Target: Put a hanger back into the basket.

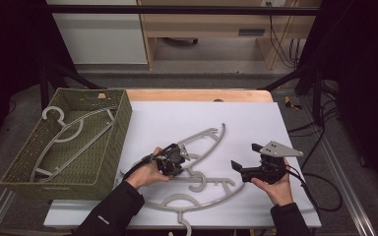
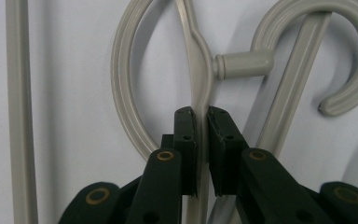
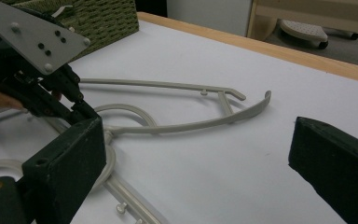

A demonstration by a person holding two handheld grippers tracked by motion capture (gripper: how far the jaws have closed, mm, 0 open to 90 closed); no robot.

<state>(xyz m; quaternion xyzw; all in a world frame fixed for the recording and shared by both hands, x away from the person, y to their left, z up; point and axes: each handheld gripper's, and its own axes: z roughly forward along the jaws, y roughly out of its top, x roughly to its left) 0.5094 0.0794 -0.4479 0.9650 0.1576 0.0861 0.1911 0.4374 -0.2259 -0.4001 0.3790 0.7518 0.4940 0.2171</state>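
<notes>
The woven green basket point(image 1: 113, 142), well to the left of the left gripper point(image 1: 177, 156), contains one grey hanger point(image 1: 66, 135) lying flat. The left gripper points down at the worktop point(image 1: 246, 123), clenched on the neck of a second hanger point(image 2: 200, 70) lying directly beneath it. The right gripper point(image 1: 248, 160) is held level just above the worktop, jaws released and holding nothing, well apart from the left gripper. A third hanger point(image 1: 202, 201) lies nearer the person.

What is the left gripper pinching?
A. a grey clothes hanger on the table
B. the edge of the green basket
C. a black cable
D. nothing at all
A: in the left gripper view the left gripper has its two black jaws closed on the thin middle bar of a grey hanger lying on the white table, just below the hook.
</notes>
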